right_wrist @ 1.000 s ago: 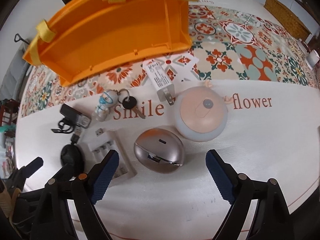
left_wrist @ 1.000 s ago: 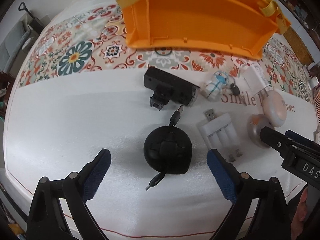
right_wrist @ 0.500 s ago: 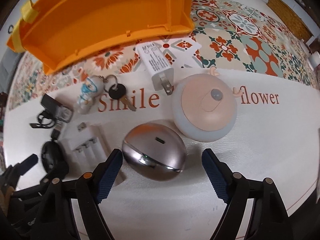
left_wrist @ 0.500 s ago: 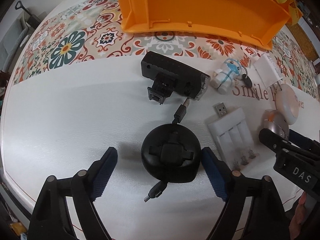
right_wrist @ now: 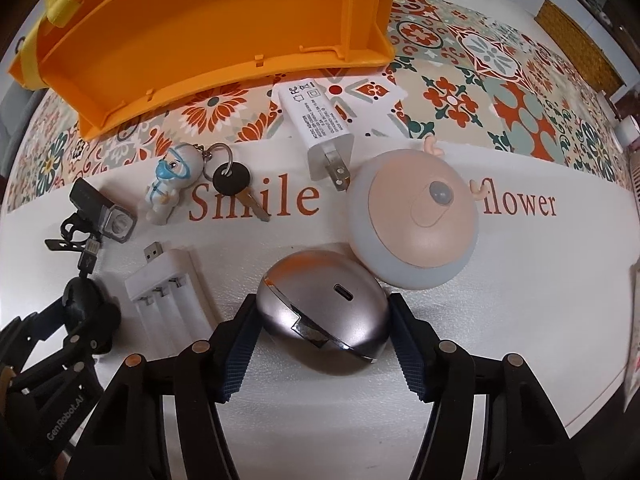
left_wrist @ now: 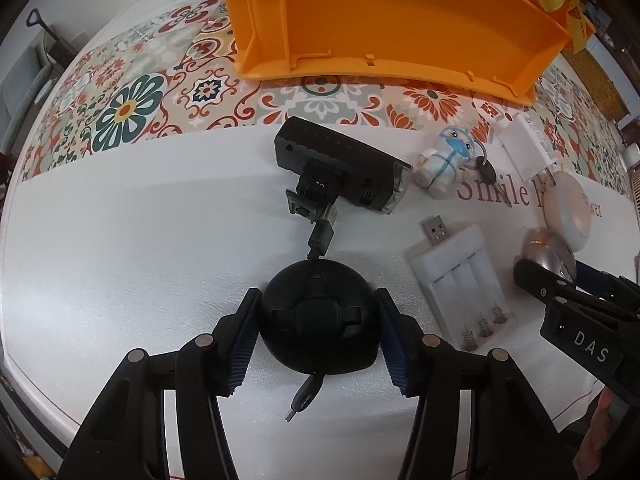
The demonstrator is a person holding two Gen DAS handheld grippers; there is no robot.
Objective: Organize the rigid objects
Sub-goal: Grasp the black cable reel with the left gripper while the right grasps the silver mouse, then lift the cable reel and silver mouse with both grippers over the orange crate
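- The left gripper (left_wrist: 318, 330) sits low in the centre of the left wrist view, its blue ribbed pads (left_wrist: 241, 338) pressed against both sides of the round black cable reel (left_wrist: 319, 318), which rests on the white table mat (left_wrist: 120, 240).
- A short cable from the reel reaches up to a black bike light (left_wrist: 340, 168) — whether the plug touches it is hard to tell.
- The right gripper (right_wrist: 322, 338) is closed onto the silver oval case (right_wrist: 322, 306) at the lower centre of the right wrist view; both pads meet its flanks.
- Just upper right of the case, apparently touching it, lies a peach round night light (right_wrist: 414, 222).
- The orange bin (right_wrist: 200, 20) fills the top of the frame, open side facing the cameras.
- Between bin and case — a white wall charger (right_wrist: 320, 124), a masked figurine keychain (right_wrist: 172, 180) and, at left, a white battery holder (right_wrist: 172, 292).
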